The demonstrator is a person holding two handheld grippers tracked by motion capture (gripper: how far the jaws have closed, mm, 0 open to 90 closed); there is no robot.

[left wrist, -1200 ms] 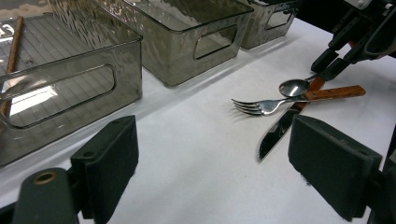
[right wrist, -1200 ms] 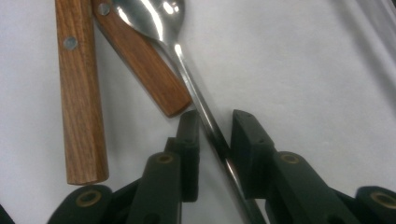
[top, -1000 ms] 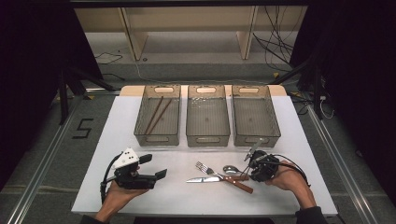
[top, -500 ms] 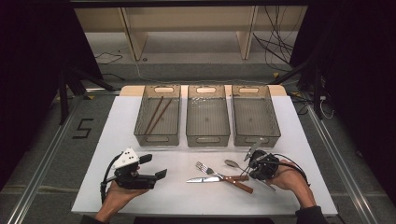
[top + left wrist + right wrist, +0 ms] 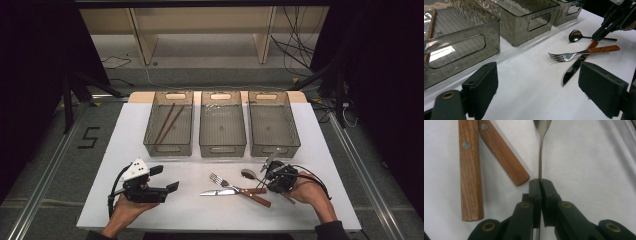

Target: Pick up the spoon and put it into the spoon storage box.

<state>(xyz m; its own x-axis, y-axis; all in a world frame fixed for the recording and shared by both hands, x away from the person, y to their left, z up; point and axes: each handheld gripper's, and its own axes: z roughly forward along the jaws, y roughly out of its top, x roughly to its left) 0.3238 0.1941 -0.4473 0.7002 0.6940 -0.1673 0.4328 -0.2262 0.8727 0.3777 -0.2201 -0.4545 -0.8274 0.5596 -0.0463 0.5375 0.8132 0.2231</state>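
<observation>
A metal spoon (image 5: 248, 174) lies on the white table (image 5: 200, 215), bowl to the left. My right gripper (image 5: 270, 179) is shut on its thin handle, and the right gripper view shows the spoon (image 5: 541, 145) pinched between the closed pads at the handle's end. Just left of it a wood-handled fork (image 5: 240, 190) and a wood-handled knife (image 5: 220, 192) lie crossed; their handles (image 5: 470, 170) (image 5: 501, 152) lie beside the spoon. My left gripper (image 5: 165, 178) rests at the front left, open and holding nothing, its pads (image 5: 482, 87) wide apart and pointing at the fork (image 5: 571, 55).
Three clear grey bins stand in a row at the back: the left bin (image 5: 169, 147) holds two brown chopsticks (image 5: 165, 122), while the middle bin (image 5: 222, 145) and right bin (image 5: 274, 145) look bare. Table edges run close to both hands at the front.
</observation>
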